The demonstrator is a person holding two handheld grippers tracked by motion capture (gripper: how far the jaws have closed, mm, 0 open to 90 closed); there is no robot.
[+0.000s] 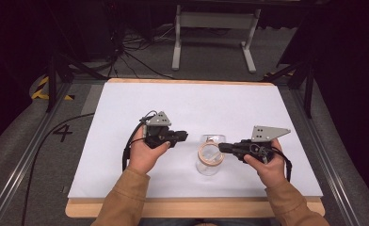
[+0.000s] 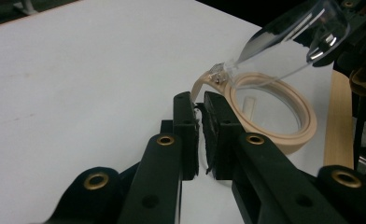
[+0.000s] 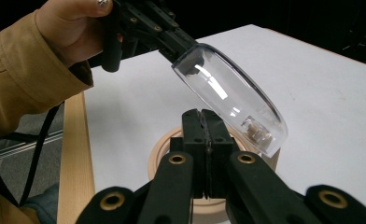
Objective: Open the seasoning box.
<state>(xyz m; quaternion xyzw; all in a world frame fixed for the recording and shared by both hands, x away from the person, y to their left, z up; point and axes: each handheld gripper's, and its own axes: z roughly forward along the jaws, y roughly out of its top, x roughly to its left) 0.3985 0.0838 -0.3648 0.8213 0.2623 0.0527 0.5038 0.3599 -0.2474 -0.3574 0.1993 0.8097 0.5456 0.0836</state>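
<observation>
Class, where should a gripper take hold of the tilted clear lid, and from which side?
Probably its free rim, coming from the person's side: the clear lid is pinned by a metal hinge at the beige ring's far edge and leans toward the person.

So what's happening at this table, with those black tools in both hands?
A person holds a gripper in each hand over a white table. Between them sits a small glass jar with a tan ring seal and a clear hinged lid, which is tilted open. The left gripper is shut close beside the hinge; the right gripper is shut close behind the ring.
</observation>
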